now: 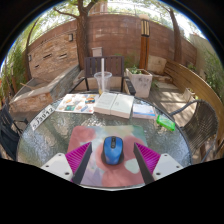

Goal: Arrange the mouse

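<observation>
A blue computer mouse with black sides (113,150) lies on a colourful mouse mat (100,136) on a round glass table (50,138). My gripper (113,160) is low over the mat with its fingers spread wide. The mouse stands between the two pink pads (79,157), with a clear gap at each side. Neither finger touches it. The mouse rests on the mat on its own.
Beyond the mat lie an open book (115,104), a clear plastic cup (104,81), a white box (141,83), a green object (166,123) and papers (74,102). Chairs, a wooden bench and a brick wall stand behind the table.
</observation>
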A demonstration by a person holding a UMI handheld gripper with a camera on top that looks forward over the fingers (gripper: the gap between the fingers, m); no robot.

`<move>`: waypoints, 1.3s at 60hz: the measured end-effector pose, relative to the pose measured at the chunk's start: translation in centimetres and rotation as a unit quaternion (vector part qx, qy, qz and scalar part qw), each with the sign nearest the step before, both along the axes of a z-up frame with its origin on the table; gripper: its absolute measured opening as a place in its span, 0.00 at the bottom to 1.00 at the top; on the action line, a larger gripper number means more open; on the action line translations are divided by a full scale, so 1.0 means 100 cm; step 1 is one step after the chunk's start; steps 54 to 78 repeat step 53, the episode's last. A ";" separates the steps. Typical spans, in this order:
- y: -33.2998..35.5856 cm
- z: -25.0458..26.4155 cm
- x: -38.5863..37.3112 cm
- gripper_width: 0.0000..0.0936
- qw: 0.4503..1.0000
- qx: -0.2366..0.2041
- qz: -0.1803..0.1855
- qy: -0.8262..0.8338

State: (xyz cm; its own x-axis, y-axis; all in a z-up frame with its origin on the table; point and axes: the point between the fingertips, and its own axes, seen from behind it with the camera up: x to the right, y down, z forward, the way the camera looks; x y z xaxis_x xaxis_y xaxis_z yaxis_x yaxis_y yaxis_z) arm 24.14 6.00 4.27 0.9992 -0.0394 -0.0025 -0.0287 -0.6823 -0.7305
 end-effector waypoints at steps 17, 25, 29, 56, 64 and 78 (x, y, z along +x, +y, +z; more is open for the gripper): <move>-0.121 0.108 -0.033 0.91 0.999 0.043 -0.003 -0.033; -0.190 0.142 -0.048 0.91 0.997 0.060 -0.016 -0.050; -0.222 0.154 -0.055 0.91 0.996 0.065 -0.023 -0.052; -0.305 0.186 -0.080 0.91 0.994 0.079 -0.029 -0.065; -0.305 0.186 -0.080 0.91 0.994 0.079 -0.029 -0.065; -0.305 0.186 -0.080 0.91 0.994 0.079 -0.029 -0.065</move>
